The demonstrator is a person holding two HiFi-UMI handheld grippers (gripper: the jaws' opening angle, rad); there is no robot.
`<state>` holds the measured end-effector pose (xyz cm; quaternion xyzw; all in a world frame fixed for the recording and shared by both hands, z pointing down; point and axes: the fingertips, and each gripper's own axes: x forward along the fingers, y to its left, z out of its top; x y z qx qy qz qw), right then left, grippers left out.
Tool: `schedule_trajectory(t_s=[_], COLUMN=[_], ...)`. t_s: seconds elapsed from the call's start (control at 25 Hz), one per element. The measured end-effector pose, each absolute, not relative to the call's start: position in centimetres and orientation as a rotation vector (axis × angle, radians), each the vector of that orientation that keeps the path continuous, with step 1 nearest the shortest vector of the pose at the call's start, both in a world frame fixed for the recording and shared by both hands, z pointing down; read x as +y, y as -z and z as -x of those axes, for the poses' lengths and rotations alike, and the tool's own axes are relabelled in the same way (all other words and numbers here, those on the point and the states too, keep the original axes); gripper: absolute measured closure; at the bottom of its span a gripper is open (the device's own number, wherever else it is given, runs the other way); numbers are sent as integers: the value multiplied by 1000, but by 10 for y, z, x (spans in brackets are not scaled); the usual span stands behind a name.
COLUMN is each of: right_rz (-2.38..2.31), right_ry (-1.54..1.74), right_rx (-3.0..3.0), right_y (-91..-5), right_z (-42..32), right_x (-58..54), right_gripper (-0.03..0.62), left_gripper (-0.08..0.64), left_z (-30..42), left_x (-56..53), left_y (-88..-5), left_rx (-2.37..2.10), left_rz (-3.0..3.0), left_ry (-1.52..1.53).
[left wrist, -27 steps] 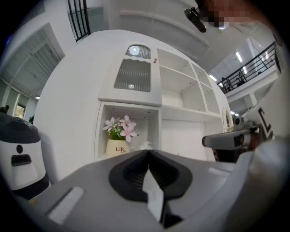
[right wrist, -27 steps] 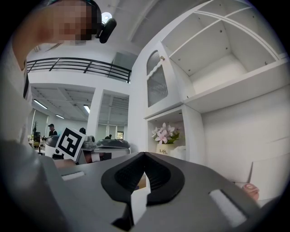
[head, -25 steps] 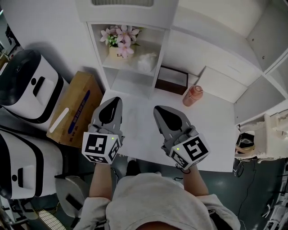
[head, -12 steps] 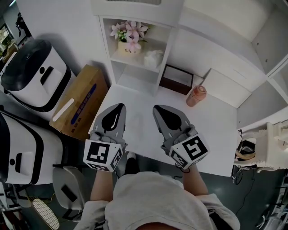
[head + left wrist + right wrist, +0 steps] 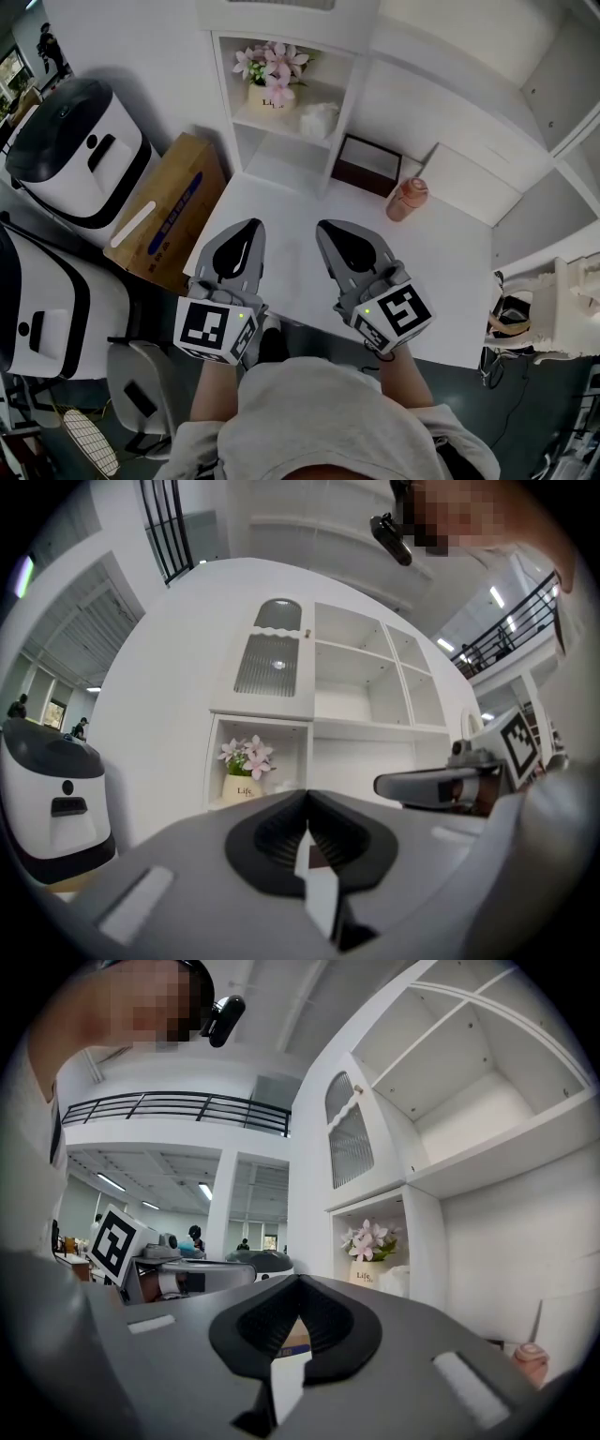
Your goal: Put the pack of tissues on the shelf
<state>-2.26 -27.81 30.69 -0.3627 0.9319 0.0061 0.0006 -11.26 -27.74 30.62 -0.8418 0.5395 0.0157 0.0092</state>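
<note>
Jaws of left gripper (image 5: 249, 227) and right gripper (image 5: 325, 228) sit pressed together, empty, well apart from the pack of tissues (image 5: 319, 120).

Head view: I am getting bright, even overhead light. The white table (image 5: 450, 272) ahead of the left gripper (image 5: 251, 225) and right gripper (image 5: 324, 227) is washing out, shadows are falling soft, and the floor (image 5: 525, 394) behind them is reading dim. Both gripper views are bowing hard toward a black rim. Jaws nearest the lens are blurring; the shelf (image 5: 366, 761) beyond is coming through sharp. Strip lights (image 5: 206, 1191) left of the right gripper are glaring.
</note>
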Motion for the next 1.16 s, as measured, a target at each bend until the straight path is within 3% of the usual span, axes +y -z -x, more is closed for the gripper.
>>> schedule_trajectory(t_s=[1.16], right_rz=[1158], right_ry=[-26], right_rx=[2926], right_y=[-304], right_z=[38], right_x=[-277], right_gripper=[589], left_gripper=[560], left_z=[124], left_x=[-279], left_y=[-298], left_rx=[1644], left_rz=[2636], left_ry=[-54])
